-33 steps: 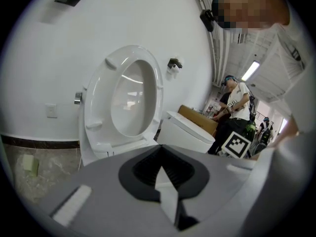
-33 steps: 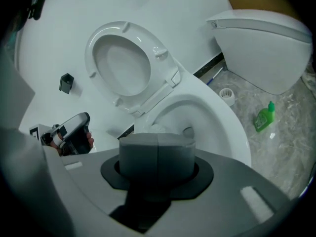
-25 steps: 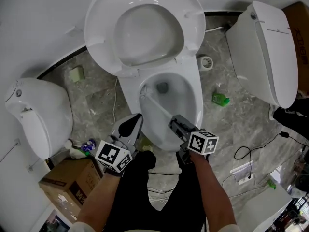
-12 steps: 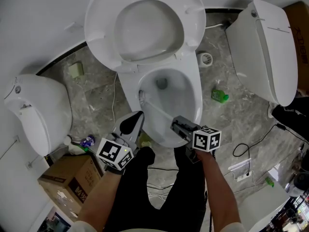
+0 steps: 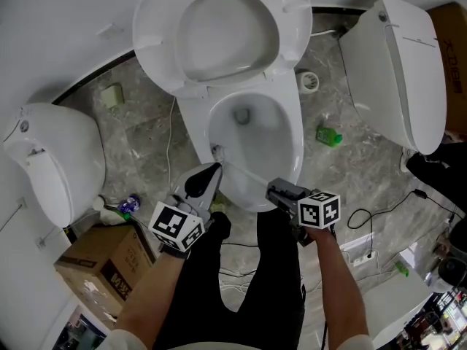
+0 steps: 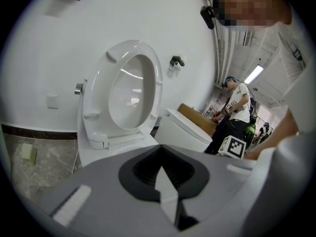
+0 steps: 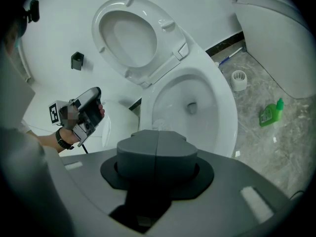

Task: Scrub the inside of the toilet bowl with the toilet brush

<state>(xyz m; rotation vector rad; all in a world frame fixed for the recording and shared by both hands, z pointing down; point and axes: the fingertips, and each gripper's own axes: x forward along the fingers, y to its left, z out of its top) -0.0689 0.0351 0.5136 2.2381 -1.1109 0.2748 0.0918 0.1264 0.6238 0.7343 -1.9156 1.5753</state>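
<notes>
The white toilet bowl (image 5: pixel 284 133) stands open with its seat (image 5: pixel 219 28) raised against the wall. My right gripper (image 5: pixel 275 189) is at the bowl's near rim, shut on the thin handle of the toilet brush. The brush head (image 5: pixel 217 152) presses on the bowl's inner left wall. In the right gripper view the bowl (image 7: pixel 224 112) lies ahead, the brush head (image 7: pixel 158 124) shows just over the shut right gripper (image 7: pixel 157 149), and the handle is hidden. My left gripper (image 5: pixel 210 172) hovers shut and holds nothing at the bowl's near left; its view faces the seat (image 6: pixel 126 90).
Other white toilets stand at left (image 5: pixel 51 173) and right (image 5: pixel 398 71). A cardboard box (image 5: pixel 102 268) sits near left. A green bottle (image 5: pixel 328 135), a white brush holder (image 5: pixel 309 82) and cables (image 5: pixel 379 214) lie on the grey floor. A person (image 6: pixel 237 107) stands far off.
The brush head has slid along the bowl's left wall toward the near side, as the right gripper drew back a little. The left gripper has kept its place by the rim.
</notes>
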